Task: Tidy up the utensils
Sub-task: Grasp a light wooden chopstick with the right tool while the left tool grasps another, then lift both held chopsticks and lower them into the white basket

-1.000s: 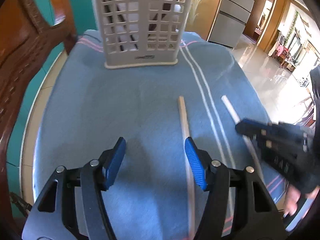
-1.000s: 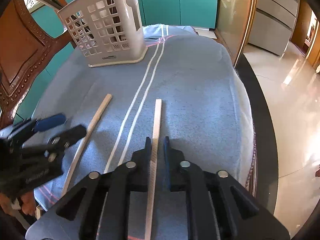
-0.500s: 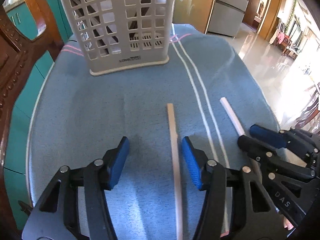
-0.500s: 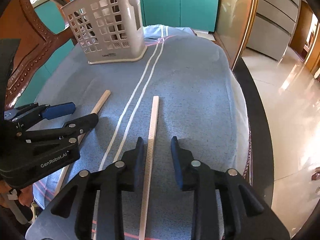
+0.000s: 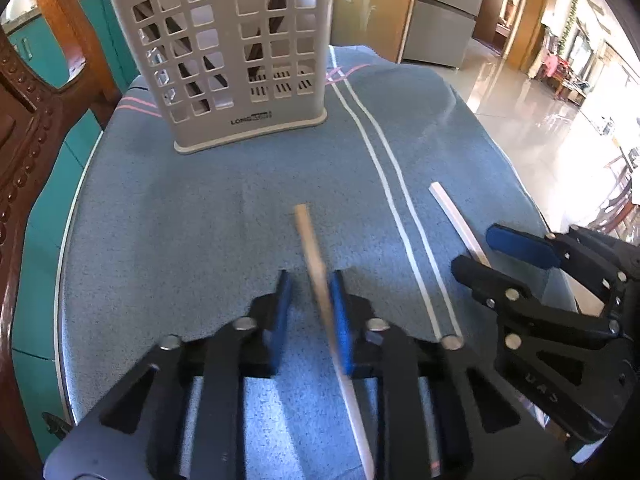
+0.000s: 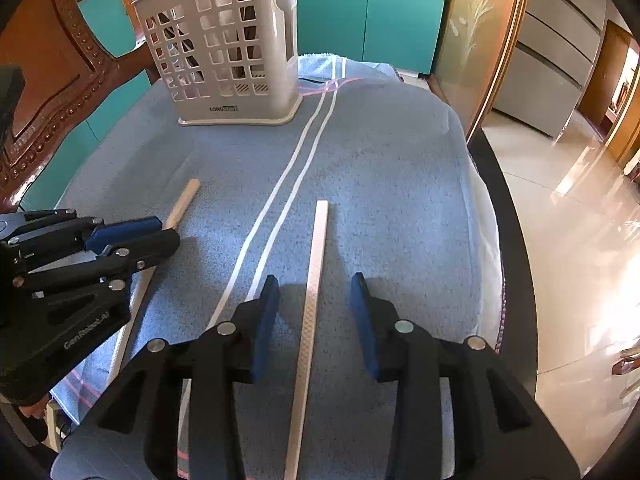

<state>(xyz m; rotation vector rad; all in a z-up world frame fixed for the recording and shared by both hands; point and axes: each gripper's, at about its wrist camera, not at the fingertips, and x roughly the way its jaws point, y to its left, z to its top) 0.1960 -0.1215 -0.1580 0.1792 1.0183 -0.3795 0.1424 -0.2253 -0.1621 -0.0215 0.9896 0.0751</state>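
A wooden chopstick (image 5: 316, 264) lies on the blue towel (image 5: 168, 216); my left gripper (image 5: 310, 300) has its jaws narrowed around it, the right pad touching it, a gap on the left. In the right wrist view the same chopstick (image 6: 182, 204) runs under the left gripper (image 6: 152, 232). A white chopstick (image 6: 314, 280) lies lengthwise between the open jaws of my right gripper (image 6: 314, 308), untouched; it shows in the left wrist view (image 5: 456, 216) too. A white slotted utensil basket (image 5: 236, 56) stands upright at the towel's far end, also in the right wrist view (image 6: 228, 52), with dark utensils inside.
A carved wooden chair back (image 5: 36, 92) stands close on the left. Teal cabinets (image 6: 360, 8) are behind the basket. The table's dark rim (image 6: 508, 216) and a drop to the shiny floor lie on the right.
My left gripper's jaws have closed in from wide open around the wooden chopstick. My right gripper has opened, releasing the white chopstick, which lies flat between its jaws.
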